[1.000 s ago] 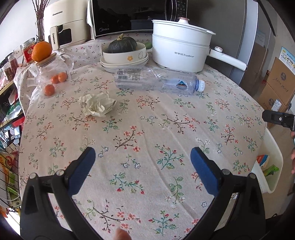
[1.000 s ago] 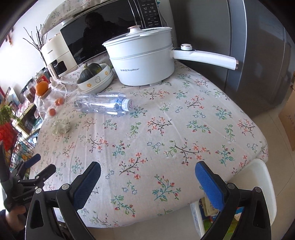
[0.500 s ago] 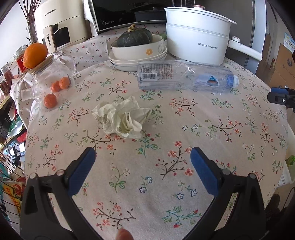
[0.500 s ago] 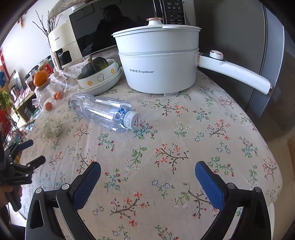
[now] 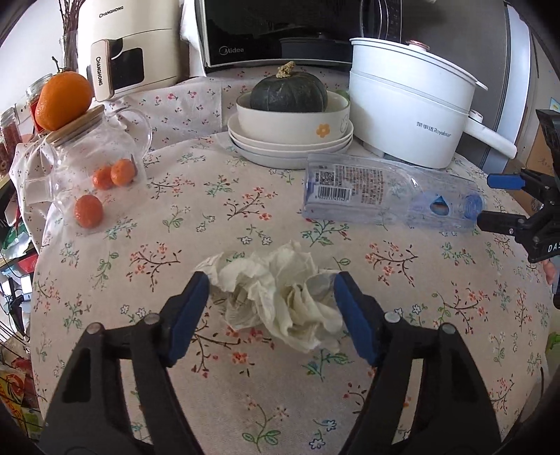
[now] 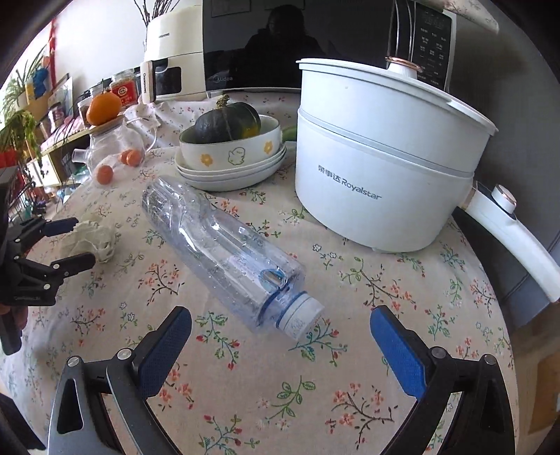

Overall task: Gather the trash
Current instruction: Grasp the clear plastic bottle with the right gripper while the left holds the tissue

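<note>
The crumpled tissue [image 5: 276, 297] on the floral tablecloth [image 5: 420, 350] is straddled by the wide-open, empty left gripper [image 5: 271, 309], while the empty water bottle [image 6: 224, 252] is pointed cap-first between the spread, empty fingers of the right gripper [image 6: 280, 344], just short of them.

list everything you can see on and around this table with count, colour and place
crumpled tissue: 1, off-white, near edge of table, between the left gripper's fingers
plastic bottle: 1, clear with white cap, lying on its side mid-table
electric pot: 1, white, lidded, behind the bottle
squash: 1, dark green, in a white bowl on stacked plates
glass jar: 1, clear, left side, small orange fruits inside
orange: 1, on the jar's lid
microwave: 1, black, at the back
tablecloth: 1, beige floral
left gripper: open, straddling the tissue
right gripper: open, just short of the bottle cap
</note>
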Demonstrator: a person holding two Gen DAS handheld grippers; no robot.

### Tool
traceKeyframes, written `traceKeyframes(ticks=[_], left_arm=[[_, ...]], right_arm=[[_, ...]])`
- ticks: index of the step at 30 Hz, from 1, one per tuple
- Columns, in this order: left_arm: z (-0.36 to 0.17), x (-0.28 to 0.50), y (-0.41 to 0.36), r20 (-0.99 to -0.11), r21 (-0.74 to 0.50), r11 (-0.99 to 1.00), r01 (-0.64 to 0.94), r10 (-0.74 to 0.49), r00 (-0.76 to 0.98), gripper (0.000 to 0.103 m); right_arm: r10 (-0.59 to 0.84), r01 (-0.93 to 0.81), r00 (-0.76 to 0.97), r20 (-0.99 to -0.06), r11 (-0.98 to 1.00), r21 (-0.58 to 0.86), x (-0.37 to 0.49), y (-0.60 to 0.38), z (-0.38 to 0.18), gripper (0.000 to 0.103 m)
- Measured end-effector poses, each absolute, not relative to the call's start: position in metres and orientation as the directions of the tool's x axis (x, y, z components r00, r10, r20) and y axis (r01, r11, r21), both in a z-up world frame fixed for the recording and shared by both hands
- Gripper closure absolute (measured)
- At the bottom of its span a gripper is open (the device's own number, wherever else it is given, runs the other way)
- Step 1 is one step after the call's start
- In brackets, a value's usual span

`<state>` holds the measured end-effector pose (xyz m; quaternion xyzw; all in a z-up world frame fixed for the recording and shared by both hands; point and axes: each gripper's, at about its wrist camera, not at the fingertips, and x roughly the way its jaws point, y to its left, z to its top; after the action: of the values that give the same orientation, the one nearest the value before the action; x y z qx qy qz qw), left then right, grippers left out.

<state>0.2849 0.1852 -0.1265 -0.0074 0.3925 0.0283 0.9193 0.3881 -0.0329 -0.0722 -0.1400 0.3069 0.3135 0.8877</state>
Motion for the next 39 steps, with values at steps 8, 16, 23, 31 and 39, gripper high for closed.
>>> traceKeyframes(ticks=[8,16,23,31,39], left_arm=[[-0.13,0.289,0.203,-0.728,-0.067,0.991,-0.115,0.03,0.685,0.077],[-0.131,0.287,0.205,-0.77,-0.09,0.99,-0.109,0.0,0.638,0.069],[-0.135,0.278,0.214,-0.782,-0.123,0.982,-0.143,-0.007,0.623,0.078],[-0.111,0.253,0.205,-0.777,-0.103,0.983,-0.149,0.014,0.629,0.082],[-0.088,0.217,0.177,-0.773,-0.097,0.987,-0.13,0.008,0.634,0.083]], right_arm=[[0.446,-0.718,0.572,-0.688,0.678,-0.158,0.405,0.021,-0.075,0.0],[0.393,-0.7,0.574,-0.718,0.691,-0.181,0.404,0.035,-0.085,0.018],[0.426,-0.681,0.547,-0.721,0.727,-0.087,0.379,0.014,-0.079,0.03],[0.447,-0.652,0.548,-0.707,0.758,-0.026,0.334,-0.024,-0.061,0.035],[0.454,-0.597,0.568,-0.686,0.801,0.035,0.287,-0.074,-0.044,0.04]])
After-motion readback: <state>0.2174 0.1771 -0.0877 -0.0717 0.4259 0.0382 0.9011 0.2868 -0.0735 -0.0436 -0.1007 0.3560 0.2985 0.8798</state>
